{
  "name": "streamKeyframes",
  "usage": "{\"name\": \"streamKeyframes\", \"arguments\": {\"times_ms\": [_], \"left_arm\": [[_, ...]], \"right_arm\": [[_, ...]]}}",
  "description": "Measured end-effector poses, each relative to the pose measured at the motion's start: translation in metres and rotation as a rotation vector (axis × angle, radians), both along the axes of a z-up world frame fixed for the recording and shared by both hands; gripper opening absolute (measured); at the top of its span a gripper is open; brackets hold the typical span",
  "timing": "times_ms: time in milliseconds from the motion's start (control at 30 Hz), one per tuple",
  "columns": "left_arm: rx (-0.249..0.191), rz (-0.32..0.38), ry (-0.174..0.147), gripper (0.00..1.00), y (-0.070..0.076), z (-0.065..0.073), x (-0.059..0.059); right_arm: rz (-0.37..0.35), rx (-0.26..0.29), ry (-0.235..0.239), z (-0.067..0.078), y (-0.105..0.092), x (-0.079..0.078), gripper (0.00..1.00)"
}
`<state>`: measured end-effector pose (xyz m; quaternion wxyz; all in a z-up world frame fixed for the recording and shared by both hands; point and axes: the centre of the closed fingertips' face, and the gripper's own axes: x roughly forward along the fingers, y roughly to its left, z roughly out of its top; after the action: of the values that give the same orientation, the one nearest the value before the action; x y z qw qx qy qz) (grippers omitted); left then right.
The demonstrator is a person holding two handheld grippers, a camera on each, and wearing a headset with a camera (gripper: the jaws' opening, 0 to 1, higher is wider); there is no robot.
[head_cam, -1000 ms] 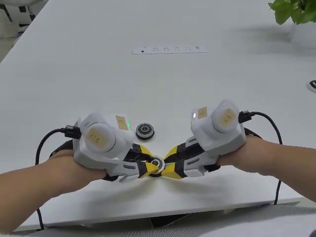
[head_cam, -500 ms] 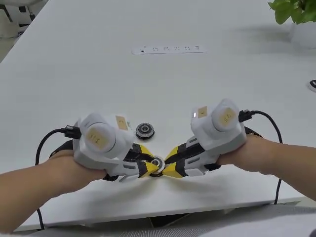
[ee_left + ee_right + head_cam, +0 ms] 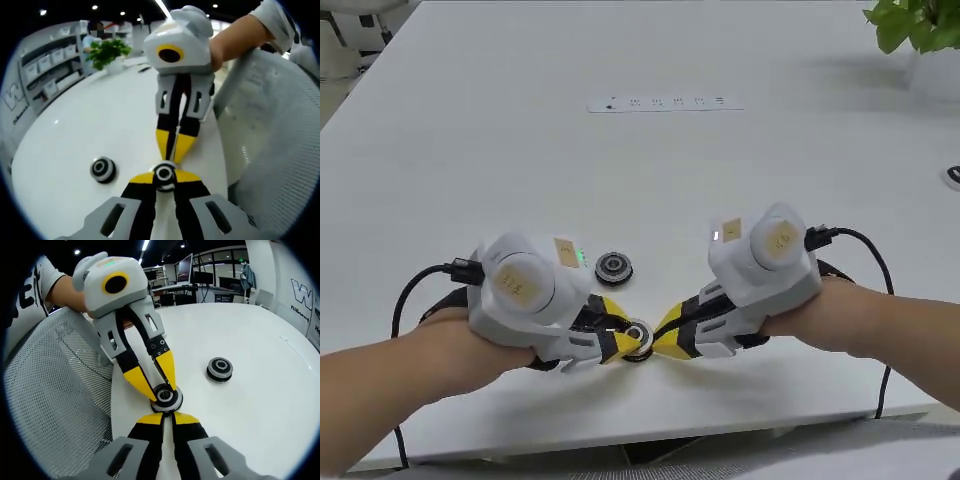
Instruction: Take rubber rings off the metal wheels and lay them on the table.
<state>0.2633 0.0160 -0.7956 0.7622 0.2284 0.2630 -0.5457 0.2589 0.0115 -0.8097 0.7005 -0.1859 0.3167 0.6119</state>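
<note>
Hardly anything has shifted in the last second. My left claw (image 3: 617, 341) and right claw (image 3: 660, 341) stay tip to tip on the same wheel (image 3: 637, 335), a touch lower in the head view. The other wheel (image 3: 613, 264) has kept its spot.

My left claw is clamped on the wheel, one yellow tip on each side of it. My right claw's jaws are drawn nearly together and nip the rim that faces them, where the black ring (image 3: 178, 402) sits. Whether they catch the rubber alone I cannot tell. The wheel sits low over the table (image 3: 740, 170) between the two sets of tips, and I cannot tell if it touches.

The other wheel lies flat just beyond my left claw's tips, apart from them, with its dark ring on.

The table's near edge runs close behind both claws, with a white mesh chair (image 3: 50, 405) past it. Ahead and to either side the top lies open, out to a power strip (image 3: 663, 101) well off and a plant (image 3: 915, 20) at the far right corner.
</note>
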Motion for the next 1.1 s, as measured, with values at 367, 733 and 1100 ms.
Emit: {"name": "streamKeyframes", "arguments": {"times_ms": [367, 733, 1100], "left_arm": [[0.011, -0.005, -0.006, 0.14, 0.0008, -0.0002, -0.0007], [0.016, -0.003, -0.007, 0.13, 0.0007, 0.0003, -0.0012], [0.016, -0.001, -0.004, 0.13, 0.0009, -0.0005, -0.0006]], "right_arm": [[-0.032, 0.0, 0.029, 0.0005, -0.0009, 0.0018, 0.0], [-0.053, 0.014, 0.068, 0.004, -0.0034, 0.0028, 0.0], [-0.127, 0.029, 0.131, 0.0056, -0.006, 0.008, 0.0]]}}
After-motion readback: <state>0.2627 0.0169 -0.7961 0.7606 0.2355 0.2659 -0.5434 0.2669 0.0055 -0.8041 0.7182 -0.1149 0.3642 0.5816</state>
